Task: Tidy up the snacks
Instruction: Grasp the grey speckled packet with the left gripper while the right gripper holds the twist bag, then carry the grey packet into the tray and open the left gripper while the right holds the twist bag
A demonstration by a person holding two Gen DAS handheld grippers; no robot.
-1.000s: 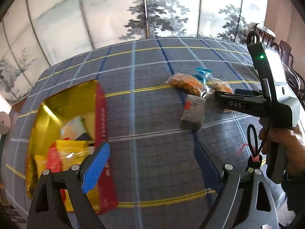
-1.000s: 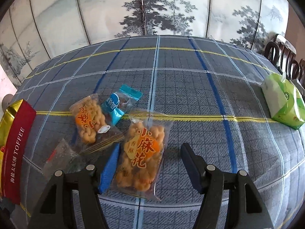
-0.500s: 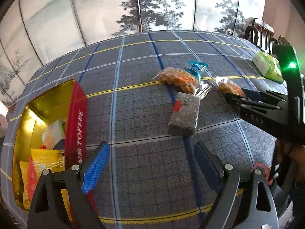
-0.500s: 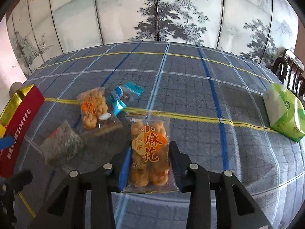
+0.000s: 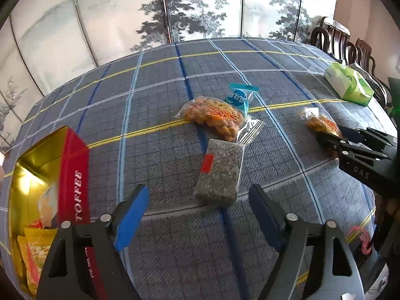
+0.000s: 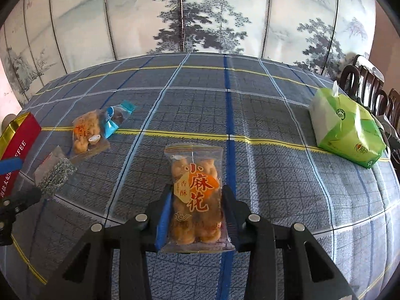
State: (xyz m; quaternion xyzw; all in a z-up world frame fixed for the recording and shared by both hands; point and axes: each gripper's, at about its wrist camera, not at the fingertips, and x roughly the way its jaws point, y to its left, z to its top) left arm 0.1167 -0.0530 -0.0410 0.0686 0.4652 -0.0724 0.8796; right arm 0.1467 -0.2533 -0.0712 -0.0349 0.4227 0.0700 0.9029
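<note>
My right gripper [image 6: 196, 197] is shut on a clear packet of fried dough twists [image 6: 196, 195] and holds it above the cloth; it also shows in the left wrist view [image 5: 322, 125]. My left gripper [image 5: 197, 202] is open and empty, just short of a grey sesame bar packet [image 5: 220, 172]. Beyond the bar lie a second dough twist packet [image 5: 212, 117] and a small blue packet [image 5: 238, 96]. A red and gold toffee box [image 5: 75, 175] stands open at the left with yellow and red packets [image 5: 35, 247] inside.
A green tissue pack [image 6: 347, 130] lies at the right on the plaid tablecloth [image 6: 250, 95]. Dark wooden chairs [image 5: 350, 47] stand past the table's right edge. A painted folding screen [image 6: 200, 12] stands behind the table.
My right gripper closed on the dough twist packet and lifted it. My left gripper swung right from over the toffee box toward the sesame bar.
</note>
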